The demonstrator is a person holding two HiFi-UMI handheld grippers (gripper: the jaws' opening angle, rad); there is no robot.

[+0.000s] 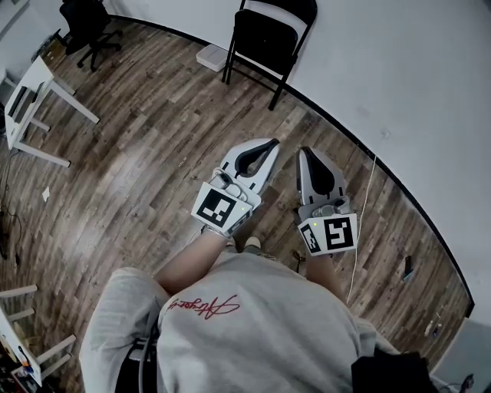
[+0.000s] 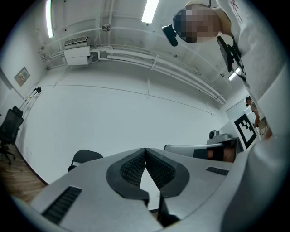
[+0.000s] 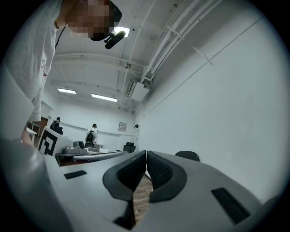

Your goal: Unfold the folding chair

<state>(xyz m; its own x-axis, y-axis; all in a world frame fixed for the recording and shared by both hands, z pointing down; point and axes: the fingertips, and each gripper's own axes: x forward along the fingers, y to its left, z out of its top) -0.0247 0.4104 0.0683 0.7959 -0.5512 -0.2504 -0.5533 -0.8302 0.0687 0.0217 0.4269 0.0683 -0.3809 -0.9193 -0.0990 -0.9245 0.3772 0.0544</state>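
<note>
The wooden floor fills most of the head view, with a white wall running across from twelve o'clock down to four o'clock. The person stands well back from that wall, so the whole walk to the task's thing lies ahead.

The folding chair is at twelve o'clock, right up against the wall and well apart from both grippers. Its black back and seat panel face the person. From this steep angle it may be leaning folded or already part open; I cannot tell which. Parked at the wall it is out of the way, which suits a stored chair.

A white work surface stands at ten o'clock, and a black office chair sits at eleven o'clock beyond it. Neither has a part in the task.

The left gripper and the right gripper are held side by side in front of the person's chest, both aimed toward twelve o'clock at the chair. Each gripper view shows the ribbed pads pressed tip to tip with only wall and floor behind them, so both are fully closed and hold nothing. Carried this way they look like a resting pose before the approach, by my judgement; the jaws would need to part before they can take the frame.

A small white box lies on the floor just beside the chair at eleven o'clock, and a thin cable trails down at three o'clock.
</note>
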